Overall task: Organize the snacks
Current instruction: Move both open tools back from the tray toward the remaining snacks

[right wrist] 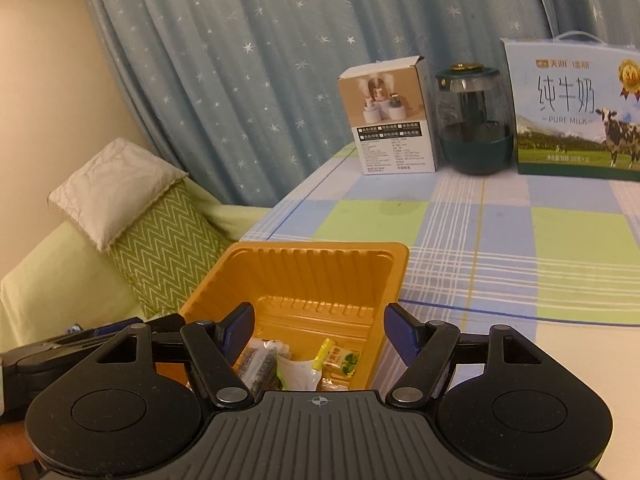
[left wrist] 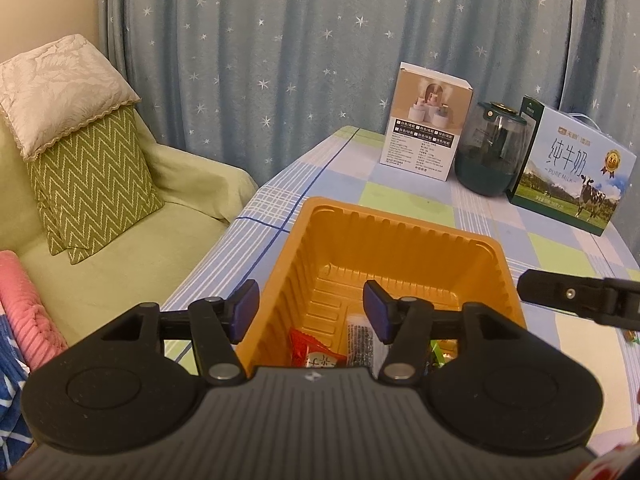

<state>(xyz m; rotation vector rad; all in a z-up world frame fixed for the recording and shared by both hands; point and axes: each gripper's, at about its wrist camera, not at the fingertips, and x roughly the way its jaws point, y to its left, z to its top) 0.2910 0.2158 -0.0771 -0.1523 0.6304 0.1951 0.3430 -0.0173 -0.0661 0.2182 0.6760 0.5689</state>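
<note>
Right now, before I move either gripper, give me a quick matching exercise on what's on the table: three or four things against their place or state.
Things:
1. orange tray
2. dark green jar
3. milk carton
4. right gripper

Places or states:
A. between the white box and the carton
B. open, nothing gripped
C. holds wrapped snacks
D. farthest right, by the curtain

Pairs: 1-C, 2-A, 3-D, 4-B

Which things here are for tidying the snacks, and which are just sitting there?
For the job:
- orange tray
- snack packets inside it
- left gripper, open
- right gripper, open

Just sitting there:
- white box
- dark green jar
- milk carton
- checked tablecloth
- cushions on the sofa
- star curtain
</note>
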